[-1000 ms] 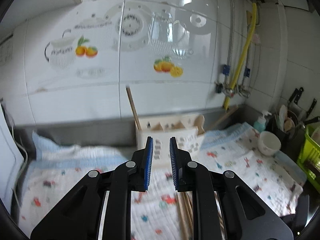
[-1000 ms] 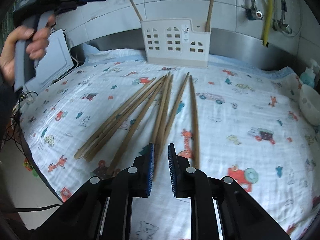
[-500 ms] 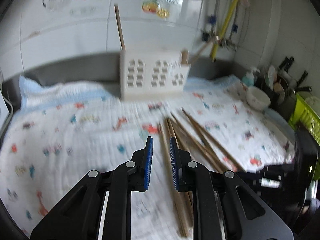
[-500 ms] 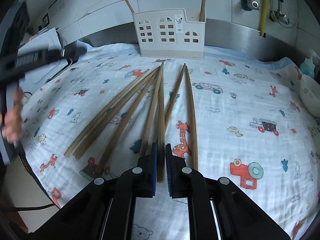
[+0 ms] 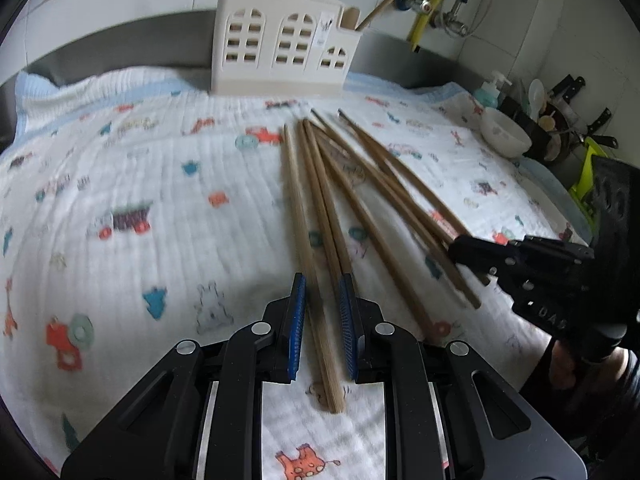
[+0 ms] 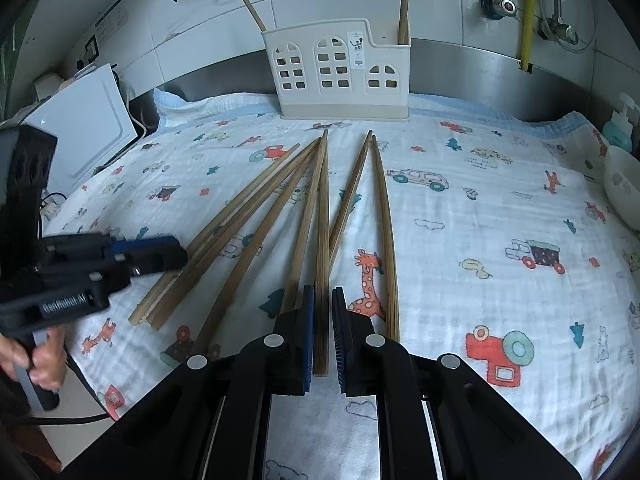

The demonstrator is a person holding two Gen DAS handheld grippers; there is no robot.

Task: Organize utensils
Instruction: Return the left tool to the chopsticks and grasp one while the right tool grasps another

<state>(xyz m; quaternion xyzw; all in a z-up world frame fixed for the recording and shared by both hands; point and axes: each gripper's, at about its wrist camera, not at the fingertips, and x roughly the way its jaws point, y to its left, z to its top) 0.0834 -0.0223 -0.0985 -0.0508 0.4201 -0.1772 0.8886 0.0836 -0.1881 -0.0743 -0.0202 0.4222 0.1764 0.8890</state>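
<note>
Left gripper: low over the cloth, blue pads spread, with two chopsticks' thick ends lying in the gap. No pad contact visible on either stick. The leftmost chopstick runs from between the pads straight up toward the holder.

Right gripper: pads nearly together around the thick end of one chopstick. Slight gap visible each side, so can't tell if it's actually pinching or just straddling. In the left wrist view this gripper sits at the far ends of the right-hand sticks, tip down at cloth level.

Chopsticks: all lying flat on the printed cloth, fanned out, thin tips converging toward the holder, thick ends toward the cameras. A group of three or four lies on the left of the fan, overlapping; two more on the right cross near their tips.

Utensil holder: white, window cutouts, upright at the back edge of the cloth against the steel backsplash. Two chopsticks already stand in it, one tilted at the left end, one in the small right compartment.

White bowl at the cloth's right side, well apart from the sticks. White board leaning at the left.
</note>
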